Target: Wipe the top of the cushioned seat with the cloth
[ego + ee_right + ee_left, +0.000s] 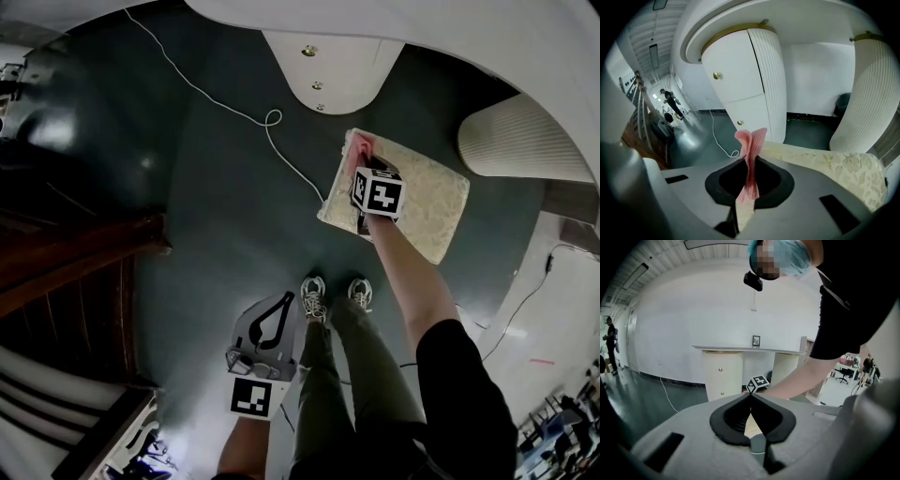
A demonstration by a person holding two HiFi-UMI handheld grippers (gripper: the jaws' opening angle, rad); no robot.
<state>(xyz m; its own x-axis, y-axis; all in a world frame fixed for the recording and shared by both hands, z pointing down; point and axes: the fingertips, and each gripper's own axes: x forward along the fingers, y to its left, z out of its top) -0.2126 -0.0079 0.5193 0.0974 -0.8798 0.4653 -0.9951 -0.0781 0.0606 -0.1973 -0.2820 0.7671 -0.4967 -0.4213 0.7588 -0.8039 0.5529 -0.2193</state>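
The cushioned seat (422,192) is a square stool with a cream floral top, standing on the dark floor; its top also shows in the right gripper view (834,166). My right gripper (360,164) hovers over the seat's left part, shut on a pink cloth (751,154) that sticks up between the jaws. The cloth (361,145) shows pink at the seat's far left corner. My left gripper (281,305) is held low by my left side, away from the seat, shut with nothing in it (750,401).
A white counter with rounded cabinet pedestals (328,70) stands just beyond the seat, with a ribbed white column (516,141) to the right. A white cable (234,108) snakes over the floor. Dark wooden stairs (66,262) lie at left. My feet (333,295) stand before the seat.
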